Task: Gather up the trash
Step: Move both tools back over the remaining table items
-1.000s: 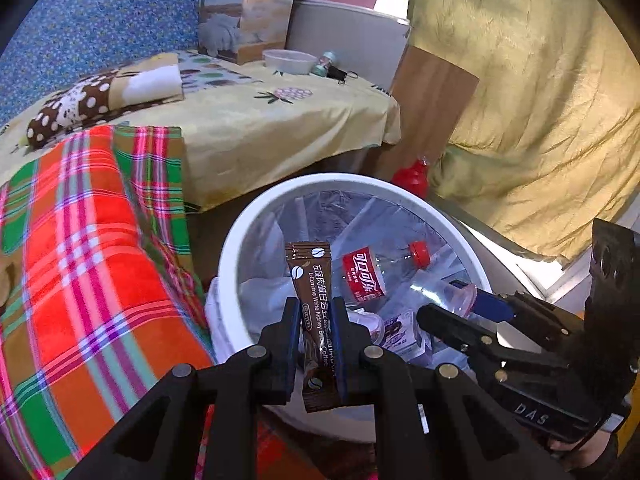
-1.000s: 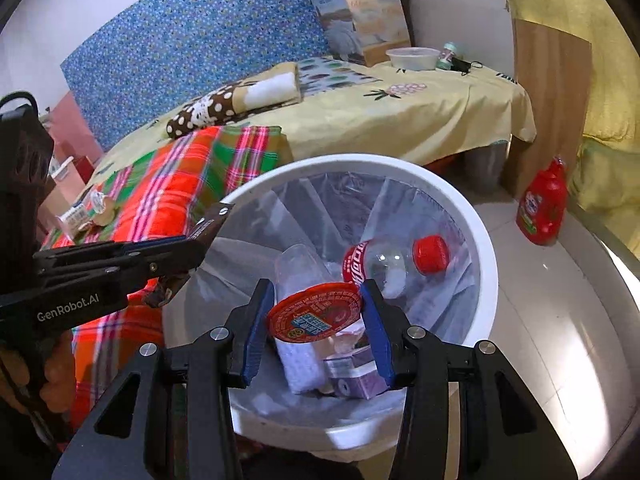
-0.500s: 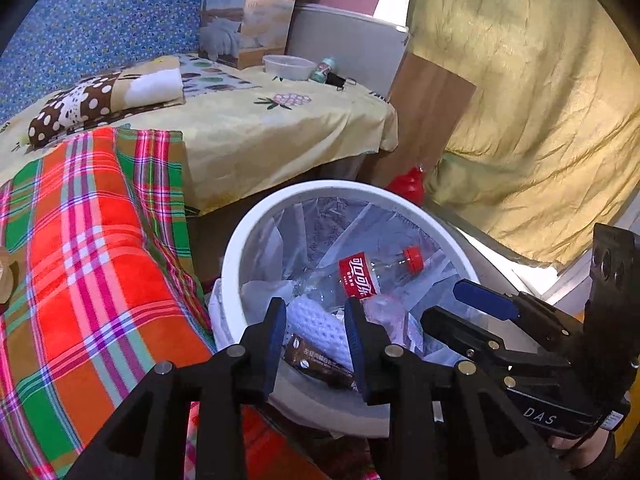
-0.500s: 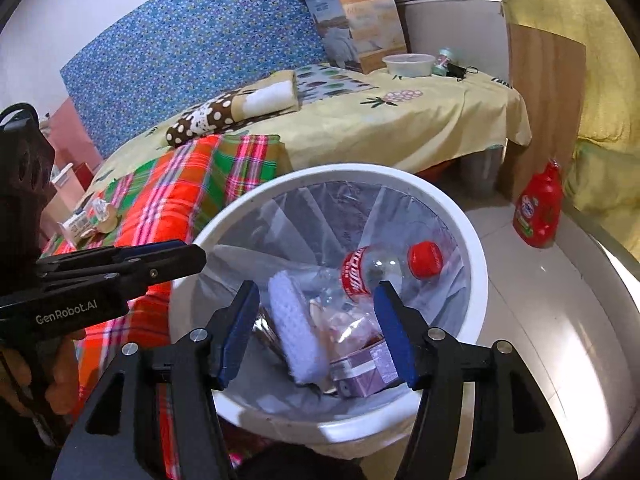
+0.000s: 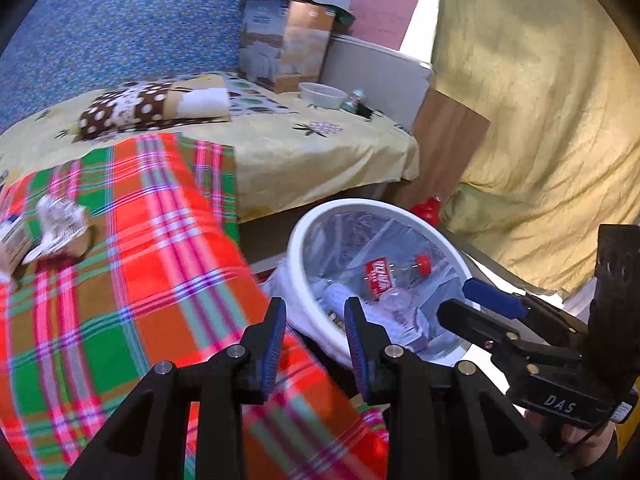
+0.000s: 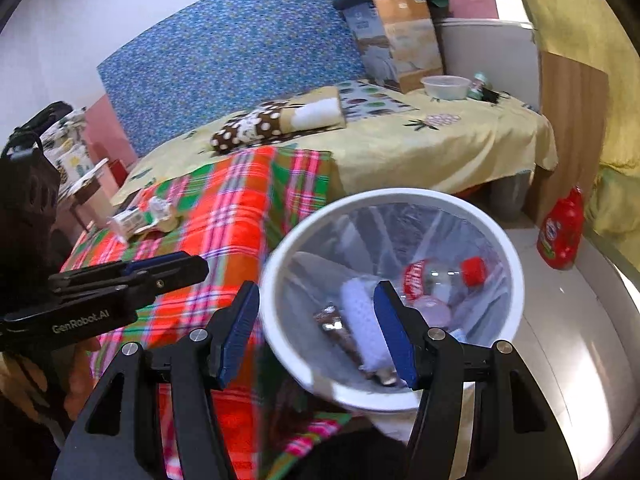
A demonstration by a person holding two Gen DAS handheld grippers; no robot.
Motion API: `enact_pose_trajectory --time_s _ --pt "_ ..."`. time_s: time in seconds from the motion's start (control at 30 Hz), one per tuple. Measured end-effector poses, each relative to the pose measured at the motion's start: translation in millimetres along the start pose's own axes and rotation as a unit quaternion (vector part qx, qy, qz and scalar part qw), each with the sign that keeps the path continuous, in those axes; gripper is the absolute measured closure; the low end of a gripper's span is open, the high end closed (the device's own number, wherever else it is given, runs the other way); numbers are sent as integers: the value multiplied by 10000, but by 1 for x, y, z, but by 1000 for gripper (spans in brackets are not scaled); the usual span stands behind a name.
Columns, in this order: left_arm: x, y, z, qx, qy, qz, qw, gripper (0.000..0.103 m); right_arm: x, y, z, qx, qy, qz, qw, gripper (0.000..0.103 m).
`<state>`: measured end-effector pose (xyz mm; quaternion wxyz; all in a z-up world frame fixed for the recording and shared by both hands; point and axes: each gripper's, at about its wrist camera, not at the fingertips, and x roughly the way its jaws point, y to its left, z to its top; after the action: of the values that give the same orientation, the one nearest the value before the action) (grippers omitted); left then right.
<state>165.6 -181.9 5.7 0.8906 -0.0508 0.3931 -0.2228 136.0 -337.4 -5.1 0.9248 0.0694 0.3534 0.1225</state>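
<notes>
A white bin (image 5: pixel 297 240) (image 6: pixel 516 280) with a clear liner stands on the floor beside the bed. In it lie a clear bottle (image 5: pixel 384 276) (image 6: pixel 436 276) with a red label and cap, a white foam sleeve (image 6: pixel 360 312) and a brown sachet (image 6: pixel 330 320). My left gripper (image 5: pixel 314 320) (image 6: pixel 180 268) is open and empty, above the edge between the plaid blanket (image 5: pixel 132 280) and the bin. My right gripper (image 6: pixel 316 304) (image 5: pixel 480 300) is open and empty over the bin's near left rim. Crumpled wrappers (image 5: pixel 56 220) (image 6: pixel 144 216) lie on the blanket at the left.
A red detergent bottle (image 6: pixel 560 232) (image 5: pixel 428 208) stands on the floor by a wooden board (image 6: pixel 572 120). On the yellow sheet (image 5: pixel 300 152) are a dotted pillow (image 5: pixel 152 108), a cardboard box (image 5: pixel 284 52) and a white bowl (image 5: pixel 322 94). A yellow curtain (image 5: pixel 540 120) hangs at the right.
Both grippers opened: the brown sachet and the red-lidded cup dropped into the bin. Both then rose and drew back leftward toward the plaid blanket, bringing the wrappers into view.
</notes>
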Motion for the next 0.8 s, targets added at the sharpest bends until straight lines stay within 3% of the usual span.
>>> enact_pose_trajectory --time_s 0.33,0.8 --pt "-49 37 -25 -261 -232 270 9990 73 0 44 -3 -333 73 406 9986 42" --pt "-96 100 -47 -792 -478 941 9912 73 18 93 2 -682 237 968 9927 42"
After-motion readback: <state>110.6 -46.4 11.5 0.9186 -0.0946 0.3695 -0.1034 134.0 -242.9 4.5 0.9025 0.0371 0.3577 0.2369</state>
